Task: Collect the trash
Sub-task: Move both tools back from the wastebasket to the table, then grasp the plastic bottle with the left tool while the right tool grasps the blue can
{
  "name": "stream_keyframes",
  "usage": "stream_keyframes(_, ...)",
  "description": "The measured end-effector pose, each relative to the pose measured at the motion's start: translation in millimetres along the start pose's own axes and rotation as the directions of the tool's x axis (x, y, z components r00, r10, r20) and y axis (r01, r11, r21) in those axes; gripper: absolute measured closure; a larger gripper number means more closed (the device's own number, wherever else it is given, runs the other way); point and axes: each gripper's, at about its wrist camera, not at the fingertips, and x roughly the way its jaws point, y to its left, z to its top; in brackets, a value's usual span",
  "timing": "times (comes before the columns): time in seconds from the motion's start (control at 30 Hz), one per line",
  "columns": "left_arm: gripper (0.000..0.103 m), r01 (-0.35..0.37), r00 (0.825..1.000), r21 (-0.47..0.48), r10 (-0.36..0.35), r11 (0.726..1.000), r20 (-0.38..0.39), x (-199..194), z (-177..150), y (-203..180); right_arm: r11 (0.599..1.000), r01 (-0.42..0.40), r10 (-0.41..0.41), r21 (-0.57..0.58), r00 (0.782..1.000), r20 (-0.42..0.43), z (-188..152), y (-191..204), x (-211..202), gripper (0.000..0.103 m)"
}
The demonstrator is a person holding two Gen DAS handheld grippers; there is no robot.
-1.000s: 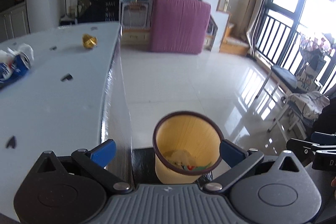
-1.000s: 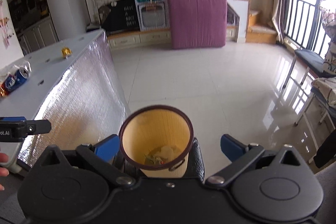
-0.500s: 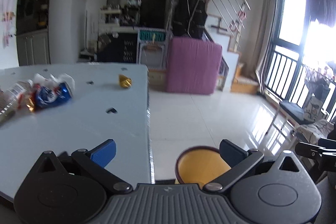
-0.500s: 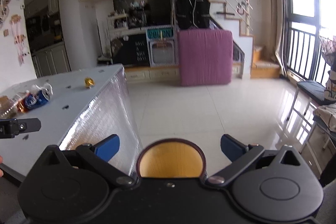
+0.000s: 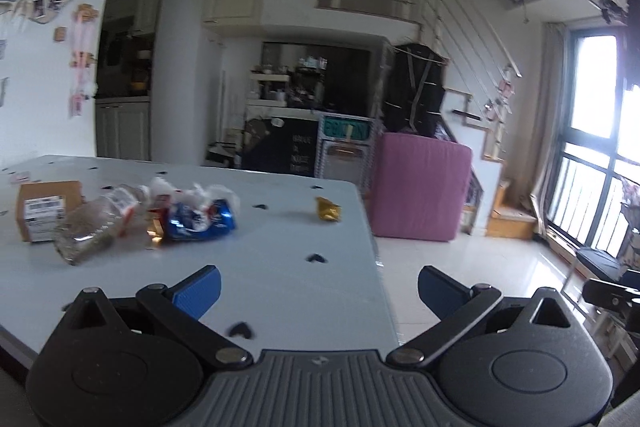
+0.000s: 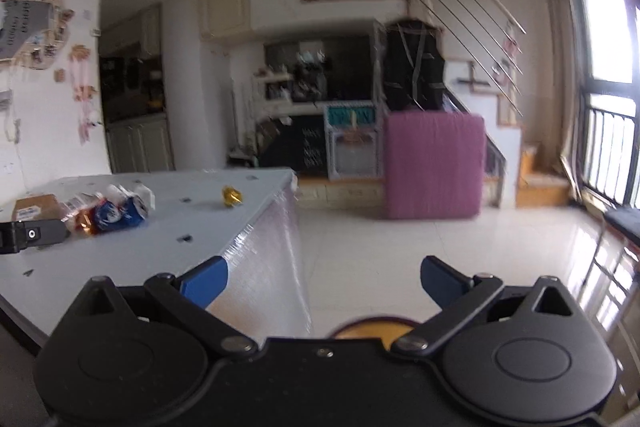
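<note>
Holding both my left gripper (image 5: 319, 285) and right gripper (image 6: 324, 281) spread and empty, I judge collection unfinished: beyond them on the pale grey table (image 5: 280, 267), a crushed blue can (image 5: 200, 221), clear plastic bottle (image 5: 90, 227) and gold foil wrapper (image 5: 328, 214) await the yellow dark-rimmed bin (image 6: 376, 327) beside it.

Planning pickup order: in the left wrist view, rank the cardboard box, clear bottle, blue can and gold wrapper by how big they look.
1-2. Cardboard box and clear bottle: look alike, so no ranking; the bottle lies nearer the camera.
3. Blue can.
4. Gold wrapper: smallest, though it also lies farthest away.
</note>
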Motion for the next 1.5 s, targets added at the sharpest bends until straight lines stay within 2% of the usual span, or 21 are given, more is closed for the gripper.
stream_keyframes(0.17, 0.000, -0.071, 0.997, -0.020, 0.071, 0.997, 0.007, 7, 10, 37, 0.999, -0.050, 0.050, -0.002, 0.999, -0.019, 7, 19, 15, 0.000)
stream_keyframes(0.33, 0.000, -0.153, 0.988, -0.012, 0.154, 0.988, 0.008, 18, 24, 77, 0.998, -0.065, 0.065, -0.011, 0.997, -0.028, 16, 40, 35, 0.000)
stream_keyframes(0.43, 0.000, -0.209, 0.978, -0.008, 0.209, 0.978, -0.007, 29, 31, 103, 0.997, -0.080, 0.080, 0.000, 0.996, -0.036, 22, 51, 50, 0.000)
stream_keyframes(0.57, 0.000, -0.309, 0.951, 0.057, 0.310, 0.949, -0.009, 49, 35, 133, 0.993, -0.114, 0.115, 0.024, 0.993, -0.040, 33, 68, 72, 0.000)
stream_keyframes(0.77, 0.000, -0.358, 0.933, 0.075, 0.360, 0.931, -0.016, 78, 37, 182, 0.986, -0.160, 0.163, 0.049, 0.985, -0.064, 50, 106, 115, 0.000)
stream_keyframes(0.97, 0.000, -0.358, 0.931, 0.141, 0.364, 0.923, -0.014, 112, 37, 214, 0.972, -0.229, 0.233, 0.046, 0.964, -0.131, 61, 153, 162, 0.000)
stream_keyframes(1.07, 0.000, -0.350, 0.932, 0.171, 0.361, 0.921, -0.040, 130, 35, 227, 0.965, -0.259, 0.263, 0.043, 0.951, -0.162, 62, 173, 177, 0.000)
stream_keyframes(1.13, 0.004, -0.335, 0.934, 0.186, 0.351, 0.924, -0.061, 141, 33, 235, 0.960, -0.275, 0.279, 0.050, 0.944, -0.176, 62, 183, 184, 0.000)
stream_keyframes(1.2, 0.018, -0.327, 0.936, 0.201, 0.347, 0.923, -0.068, 148, 32, 239, 0.956, -0.289, 0.293, 0.049, 0.937, -0.191, 61, 191, 191, 0.000)
stream_keyframes(1.23, 0.020, -0.324, 0.936, 0.206, 0.344, 0.923, -0.073, 151, 31, 241, 0.954, -0.296, 0.299, 0.047, 0.934, -0.197, 60, 195, 194, 0.000)
stream_keyframes(1.33, 0.037, -0.287, 0.939, 0.227, 0.320, 0.931, -0.126, 162, 28, 247, 0.948, -0.314, 0.317, 0.049, 0.924, -0.214, 60, 204, 202, 0.000)
stream_keyframes(1.4, 0.039, -0.294, 0.934, 0.246, 0.332, 0.924, -0.130, 160, 25, 245, 0.942, -0.331, 0.335, 0.058, 0.915, -0.223, 61, 210, 208, 0.000)
stream_keyframes(1.5, 0.039, -0.287, 0.932, 0.235, 0.327, 0.928, -0.154, 146, 23, 239, 0.936, -0.343, 0.351, 0.075, 0.908, -0.230, 64, 217, 217, 0.000)
